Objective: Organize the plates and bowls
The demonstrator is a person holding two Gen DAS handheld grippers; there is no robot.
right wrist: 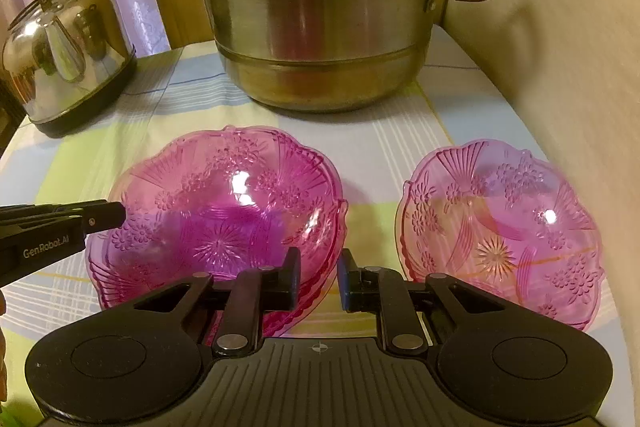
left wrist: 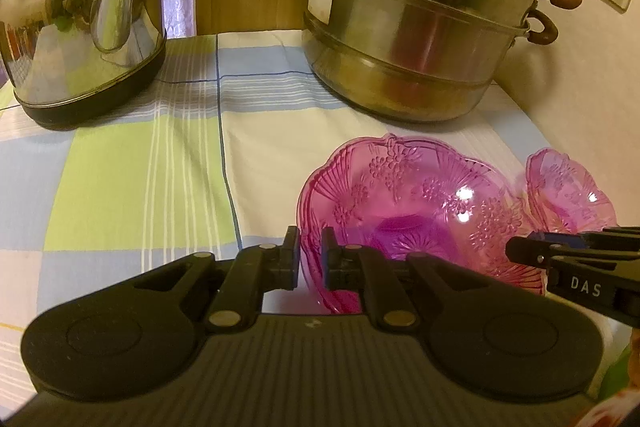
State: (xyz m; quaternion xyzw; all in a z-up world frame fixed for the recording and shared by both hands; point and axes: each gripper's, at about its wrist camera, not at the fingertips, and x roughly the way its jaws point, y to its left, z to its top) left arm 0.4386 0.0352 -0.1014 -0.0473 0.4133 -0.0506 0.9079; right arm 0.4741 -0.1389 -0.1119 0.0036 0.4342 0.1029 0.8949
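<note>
Bowls stacked (right wrist: 216, 215) mid-tabletop, left gripper (left wrist: 311, 259) jaws clamping rim; right gripper (right wrist: 319, 277) jaws narrow, empty; single bowl (right wrist: 500, 231) near right edge unstacked.

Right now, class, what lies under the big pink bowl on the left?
A second pink rim shows just below the big pink bowl, so it seems nested in another bowl. Below that lies the checked cloth. Whether more bowls sit in the stack cannot be told.

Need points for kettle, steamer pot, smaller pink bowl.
kettle (left wrist: 80, 27), left wrist view, on its shiny body.
steamer pot (right wrist: 320, 27), right wrist view, on its middle tier wall.
smaller pink bowl (right wrist: 500, 219), right wrist view, on its inner floor.
</note>
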